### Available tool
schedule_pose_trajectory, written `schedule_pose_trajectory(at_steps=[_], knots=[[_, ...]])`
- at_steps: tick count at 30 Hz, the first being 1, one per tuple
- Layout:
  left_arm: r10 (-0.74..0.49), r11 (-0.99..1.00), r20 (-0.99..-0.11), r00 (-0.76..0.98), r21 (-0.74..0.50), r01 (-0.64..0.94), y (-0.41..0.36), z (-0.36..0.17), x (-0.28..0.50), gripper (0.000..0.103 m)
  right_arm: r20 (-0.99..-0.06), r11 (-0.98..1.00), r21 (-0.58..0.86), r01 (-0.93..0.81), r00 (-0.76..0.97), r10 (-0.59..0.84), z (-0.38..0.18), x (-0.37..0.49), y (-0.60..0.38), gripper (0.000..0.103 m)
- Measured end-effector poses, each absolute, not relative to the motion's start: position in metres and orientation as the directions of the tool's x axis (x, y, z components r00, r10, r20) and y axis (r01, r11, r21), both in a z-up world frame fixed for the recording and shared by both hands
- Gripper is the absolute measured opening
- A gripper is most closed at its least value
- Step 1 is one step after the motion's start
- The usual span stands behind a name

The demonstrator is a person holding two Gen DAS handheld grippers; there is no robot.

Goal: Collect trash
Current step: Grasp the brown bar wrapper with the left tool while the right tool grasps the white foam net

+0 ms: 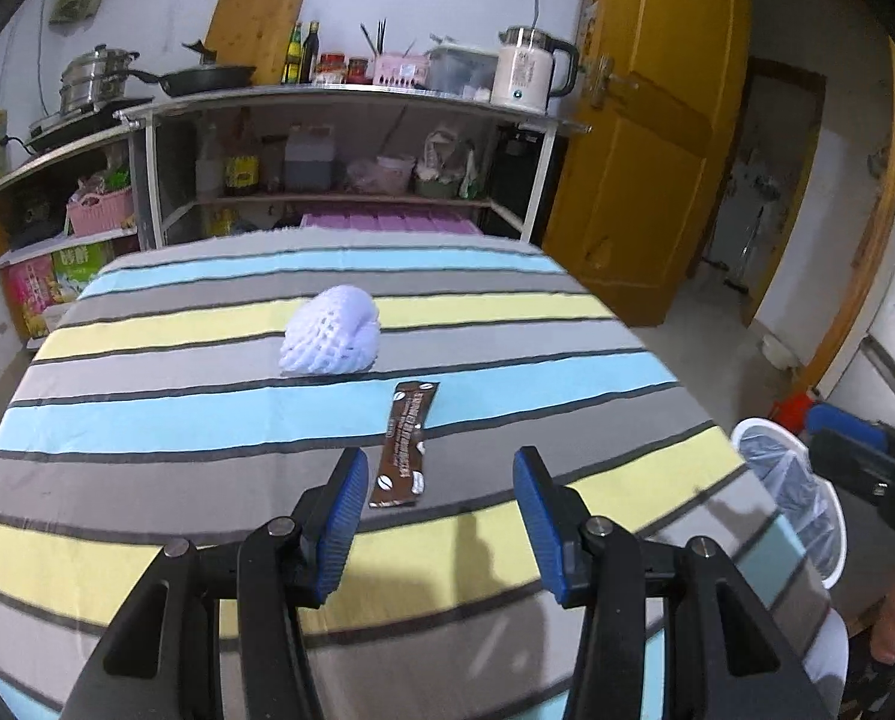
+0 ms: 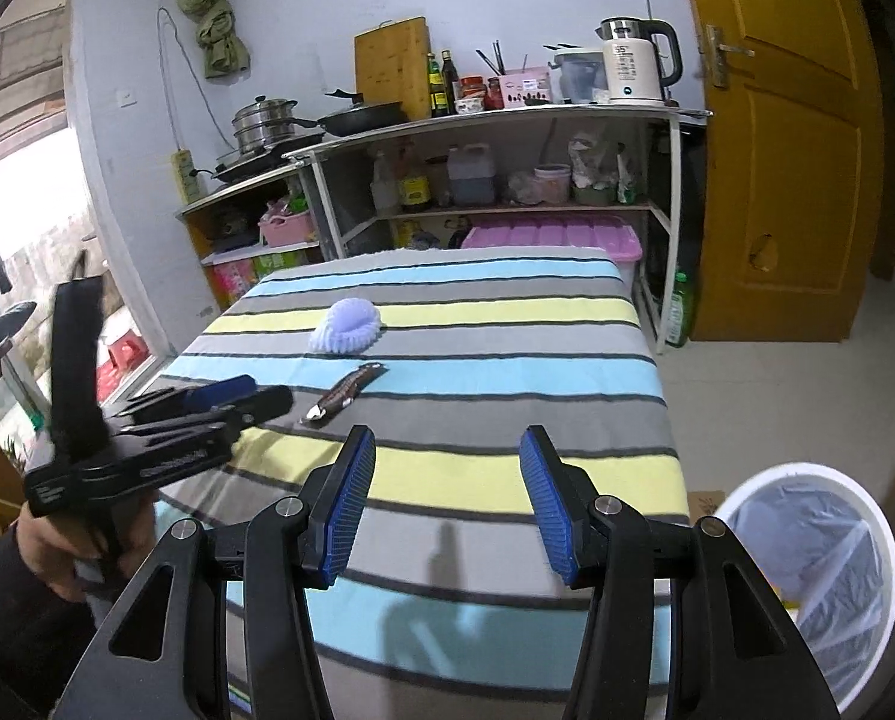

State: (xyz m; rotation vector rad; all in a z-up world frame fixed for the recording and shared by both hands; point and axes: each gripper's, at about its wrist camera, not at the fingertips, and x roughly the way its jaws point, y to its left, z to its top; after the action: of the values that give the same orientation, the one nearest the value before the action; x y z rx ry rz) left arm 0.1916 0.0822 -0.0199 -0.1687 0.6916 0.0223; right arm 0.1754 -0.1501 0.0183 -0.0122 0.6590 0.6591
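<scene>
Two pieces of trash lie on the striped tabletop (image 1: 147,426): a brown wrapper (image 1: 404,445) and a white foam net (image 1: 331,330). The left gripper (image 1: 441,480) hovers low over the cloth with its jaws wide apart and nothing between them. The wrapper lies flat just ahead of the jaws, its near end close beside the tip of the left-hand blue pad (image 1: 342,519), running away from the jaws toward the foam net. The net sits farther out, beyond the wrapper's far end and slightly left of the jaw opening, not touching it.

The right gripper (image 2: 447,456) also has its jaws spread wide, empty, above the near part of the tabletop (image 2: 507,372). From these jaws the wrapper (image 2: 344,393) is ahead and to the left, and the foam net (image 2: 347,324) farther ahead on the same side. The left gripper (image 2: 231,399) shows to the left of them, pointing toward the wrapper. A white bin (image 2: 891,552) with a clear liner stands on the floor to the right of the right jaws, beside the tabletop's edge.
</scene>
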Motion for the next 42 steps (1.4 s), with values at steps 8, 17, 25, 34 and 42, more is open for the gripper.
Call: schedule_pose_trajectory(at_steps=[8,17,25,34,42], knots=[[-0.014,0.989,-0.745,0.666,-0.107,-0.099,0.083,-0.053,0.237,0.038,-0.587,0.79,0.191,-0.582,0.578,0.567,0.012,0.193,-0.135,0.051],[0.0,0.985,-0.766,0.643,-0.111,-0.133,0.09,-0.06,0.245,0.024,-0.603,0.785,0.198,-0.587,0.558,0.57,0.004,0.205,-0.121,0.051],[-0.022,0.966,-0.716,0.697,-0.194,-0.169,0.107,-0.049,0.217,0.023,-0.606,0.775,0.187,-0.603,0.551,0.574,0.008,0.21,-0.104,0.051],[0.02,0.932,-0.648,0.761,-0.263,-0.248,0.149,-0.036,0.178,0.023,-0.615,0.743,0.175,-0.645,0.518,0.594,0.011,0.22,-0.057,0.051],[0.047,0.907,-0.589,0.806,-0.314,-0.282,0.187,-0.028,0.154,0.023,-0.646,0.713,0.156,-0.683,0.476,0.597,0.001,0.236,0.006,0.051]])
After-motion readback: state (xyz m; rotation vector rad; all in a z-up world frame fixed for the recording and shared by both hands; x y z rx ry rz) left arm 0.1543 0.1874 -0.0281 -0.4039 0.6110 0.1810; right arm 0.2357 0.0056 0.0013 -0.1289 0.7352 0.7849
